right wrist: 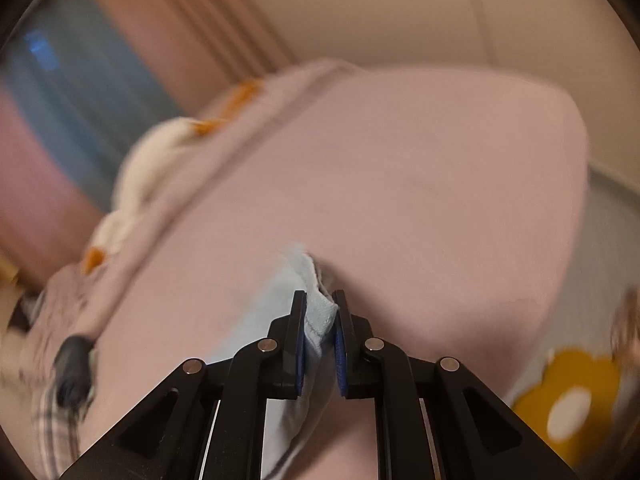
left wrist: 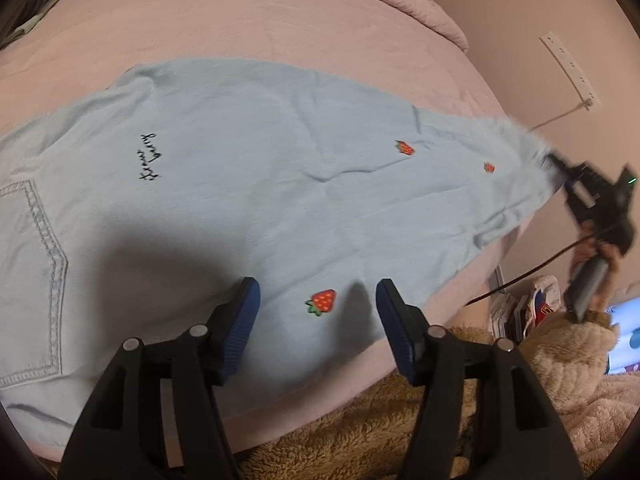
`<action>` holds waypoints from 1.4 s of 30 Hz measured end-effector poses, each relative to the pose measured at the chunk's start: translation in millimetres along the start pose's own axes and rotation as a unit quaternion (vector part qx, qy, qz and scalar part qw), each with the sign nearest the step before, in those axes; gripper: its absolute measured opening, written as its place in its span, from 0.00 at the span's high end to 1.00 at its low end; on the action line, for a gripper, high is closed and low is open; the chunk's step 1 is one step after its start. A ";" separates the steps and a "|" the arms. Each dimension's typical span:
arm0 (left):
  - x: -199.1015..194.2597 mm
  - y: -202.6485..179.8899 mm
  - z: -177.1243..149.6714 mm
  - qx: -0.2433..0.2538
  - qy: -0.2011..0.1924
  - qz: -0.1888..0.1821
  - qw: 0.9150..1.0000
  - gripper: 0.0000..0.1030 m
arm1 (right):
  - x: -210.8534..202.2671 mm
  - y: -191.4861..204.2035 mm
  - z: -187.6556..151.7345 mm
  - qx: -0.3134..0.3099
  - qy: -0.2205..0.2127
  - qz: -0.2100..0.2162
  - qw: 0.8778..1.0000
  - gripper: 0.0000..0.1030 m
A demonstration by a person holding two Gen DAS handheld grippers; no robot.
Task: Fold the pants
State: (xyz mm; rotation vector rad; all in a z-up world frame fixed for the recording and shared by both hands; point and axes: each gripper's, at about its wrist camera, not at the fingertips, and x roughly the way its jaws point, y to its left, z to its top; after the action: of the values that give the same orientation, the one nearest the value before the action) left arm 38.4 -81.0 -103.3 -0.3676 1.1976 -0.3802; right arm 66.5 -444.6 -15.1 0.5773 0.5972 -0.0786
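Note:
Light blue pants (left wrist: 256,184) with strawberry patches and black script lie spread on a pink bed (left wrist: 200,24). My left gripper (left wrist: 318,300) is open, hovering over the near edge of a leg, with a strawberry patch (left wrist: 322,301) between its fingers. My right gripper (right wrist: 320,308) is shut on the fringed hem of the pants leg (right wrist: 318,312) and lifts it off the bed. The right gripper also shows at the far right of the left wrist view (left wrist: 560,164), holding the hem end.
A folded pink quilt (left wrist: 416,8) lies along the bed's far side. A brown fluffy blanket (left wrist: 360,432) sits below the bed's near edge. A white power strip (left wrist: 570,70) hangs on the wall. Soft toys (right wrist: 148,168) rest at the bed's far end.

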 end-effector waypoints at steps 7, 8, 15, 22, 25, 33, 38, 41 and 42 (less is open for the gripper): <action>-29.4 -0.1 -1.7 0.003 -0.035 0.000 0.999 0.35 | -33.0 143.4 -41.5 -0.185 0.004 0.136 0.973 0.87; -33.6 2.9 -2.1 0.000 -0.043 0.002 0.999 0.34 | -28.2 160.9 -55.6 -0.202 0.024 0.158 0.966 0.87; -53.1 33.8 -2.8 -0.039 -0.076 0.033 0.996 0.31 | 46.4 223.6 -161.0 -0.258 0.200 0.185 0.927 0.87; -47.4 44.9 0.7 -0.059 -0.064 0.017 0.996 0.31 | 85.1 221.8 -217.9 -0.289 0.288 0.132 0.903 0.86; -44.7 39.4 14.4 -0.055 -0.061 0.006 0.997 0.31 | 78.7 210.5 -199.5 -0.251 0.301 0.149 0.908 0.75; -12.0 13.1 44.5 -0.021 -0.026 -0.046 0.998 0.32 | 35.8 147.6 -142.0 -0.150 0.204 0.116 0.960 0.52; 14.5 -2.7 54.5 0.000 -0.018 -0.009 1.000 0.46 | 44.3 102.5 -133.6 -0.102 0.181 0.012 0.978 0.52; 24.9 -8.6 52.8 0.011 -0.005 -0.011 1.000 0.92 | 51.1 89.5 -138.3 -0.085 0.190 -0.007 0.978 0.52; 27.3 -7.5 51.3 0.005 -0.004 -0.006 1.000 0.91 | 54.6 86.3 -137.3 -0.079 0.195 -0.009 0.978 0.52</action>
State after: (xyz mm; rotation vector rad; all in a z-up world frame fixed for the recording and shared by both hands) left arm 94.8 -96.6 -105.8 -0.3678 1.1859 -0.3947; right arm 61.9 -293.5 -95.5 0.4346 0.9801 0.0675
